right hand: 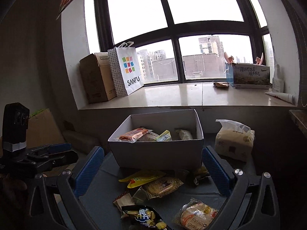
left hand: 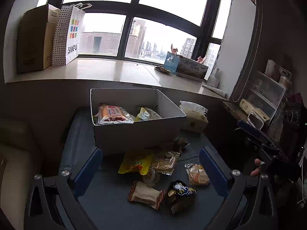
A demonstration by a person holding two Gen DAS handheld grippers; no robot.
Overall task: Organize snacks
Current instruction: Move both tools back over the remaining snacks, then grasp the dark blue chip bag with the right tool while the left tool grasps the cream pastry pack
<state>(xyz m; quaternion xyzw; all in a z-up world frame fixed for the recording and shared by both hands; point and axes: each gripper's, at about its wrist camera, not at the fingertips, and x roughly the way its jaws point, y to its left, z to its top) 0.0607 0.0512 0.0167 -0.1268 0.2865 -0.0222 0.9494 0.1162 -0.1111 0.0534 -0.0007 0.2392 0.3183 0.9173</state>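
A grey desk [left hand: 107, 207] sits below a window. In the left wrist view, the left tool [left hand: 150, 170] hangs spread apart, empty, over loose snacks [left hand: 165, 163] lying before a white box [left hand: 134, 134] holding more packets. In the right wrist view, the right tool [right hand: 151, 166] is likewise spread, empty, above the snacks; tissues [right hand: 234, 141] sit right of the box.
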